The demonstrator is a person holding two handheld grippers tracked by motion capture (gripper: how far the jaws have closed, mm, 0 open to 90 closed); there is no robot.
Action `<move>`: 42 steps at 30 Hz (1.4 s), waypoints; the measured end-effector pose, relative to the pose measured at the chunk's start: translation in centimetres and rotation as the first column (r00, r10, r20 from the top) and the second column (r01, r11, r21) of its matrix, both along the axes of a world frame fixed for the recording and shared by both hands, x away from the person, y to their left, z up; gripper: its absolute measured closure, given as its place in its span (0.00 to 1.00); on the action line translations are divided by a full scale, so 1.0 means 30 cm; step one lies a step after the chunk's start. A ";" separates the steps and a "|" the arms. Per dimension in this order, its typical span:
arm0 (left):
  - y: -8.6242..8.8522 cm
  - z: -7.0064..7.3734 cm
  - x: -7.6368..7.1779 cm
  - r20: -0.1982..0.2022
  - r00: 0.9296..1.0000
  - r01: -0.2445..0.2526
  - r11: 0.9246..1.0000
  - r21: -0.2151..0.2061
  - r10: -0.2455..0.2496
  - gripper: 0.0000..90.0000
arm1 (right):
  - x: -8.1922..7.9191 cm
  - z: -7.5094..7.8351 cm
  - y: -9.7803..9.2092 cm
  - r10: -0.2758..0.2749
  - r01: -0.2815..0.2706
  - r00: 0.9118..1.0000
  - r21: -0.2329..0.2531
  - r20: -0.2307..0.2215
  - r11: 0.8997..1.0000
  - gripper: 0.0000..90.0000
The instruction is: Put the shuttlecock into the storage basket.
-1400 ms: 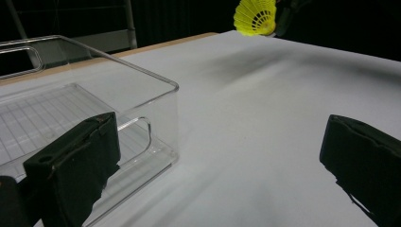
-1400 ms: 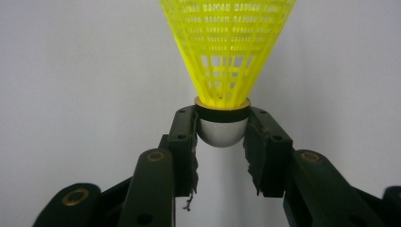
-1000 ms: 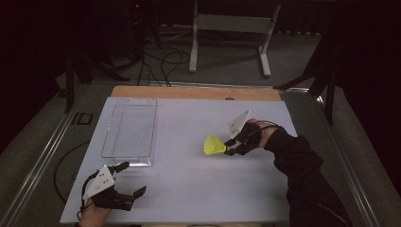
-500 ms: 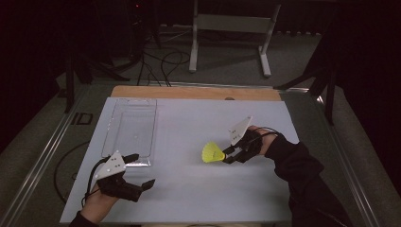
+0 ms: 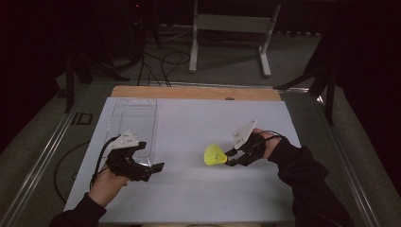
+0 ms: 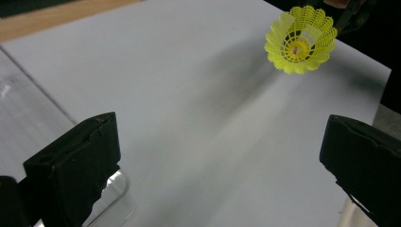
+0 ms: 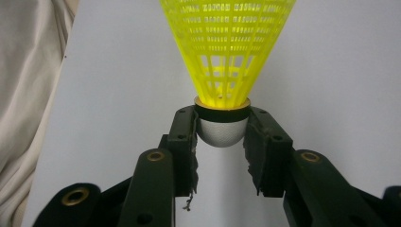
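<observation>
Clearly the yellow shuttlecock [image 5: 215, 155] is feather-light, its mesh skirt crushable; the right gripper [image 5: 232, 157] pinches its firm white cork. At nine o'clock, the left gripper [image 5: 153, 169] gapes wide, empty.

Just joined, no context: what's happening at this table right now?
A person works two hand-held grippers over a white table. The right gripper is shut on the white cork base of a yellow shuttlecock, its skirt pointing toward the left side. The left gripper is open and holds nothing, at the near corner of a clear plastic tray, with its jaws aimed at the shuttlecock. It looks like a handover may come next.
</observation>
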State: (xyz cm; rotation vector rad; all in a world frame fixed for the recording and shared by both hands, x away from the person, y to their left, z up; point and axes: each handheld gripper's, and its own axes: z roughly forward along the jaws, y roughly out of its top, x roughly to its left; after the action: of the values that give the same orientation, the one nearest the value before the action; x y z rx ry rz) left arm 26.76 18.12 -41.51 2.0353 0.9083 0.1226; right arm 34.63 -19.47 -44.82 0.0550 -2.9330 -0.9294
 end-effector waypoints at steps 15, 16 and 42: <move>-0.138 0.069 0.129 -0.170 0.985 0.038 0.994 0.102 -0.020 0.00 | -0.011 0.012 -0.011 0.004 -0.004 1.000 0.021 -0.001 1.000 0.73; -0.152 0.067 0.139 -0.195 0.980 0.057 0.993 0.108 -0.035 0.00 | -0.011 0.011 -0.011 0.006 -0.006 1.000 0.022 -0.005 1.000 0.73; -0.376 0.023 0.242 -0.354 0.918 0.212 0.976 0.052 -0.181 0.32 | -0.015 0.011 0.033 0.053 -0.052 0.998 0.028 -0.017 0.998 0.73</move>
State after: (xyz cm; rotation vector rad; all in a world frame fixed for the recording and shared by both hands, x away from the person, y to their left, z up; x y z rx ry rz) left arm 34.03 6.85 -40.83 2.2624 0.9152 -0.3234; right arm 34.18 -18.47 -44.51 0.1242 -2.8882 -0.9572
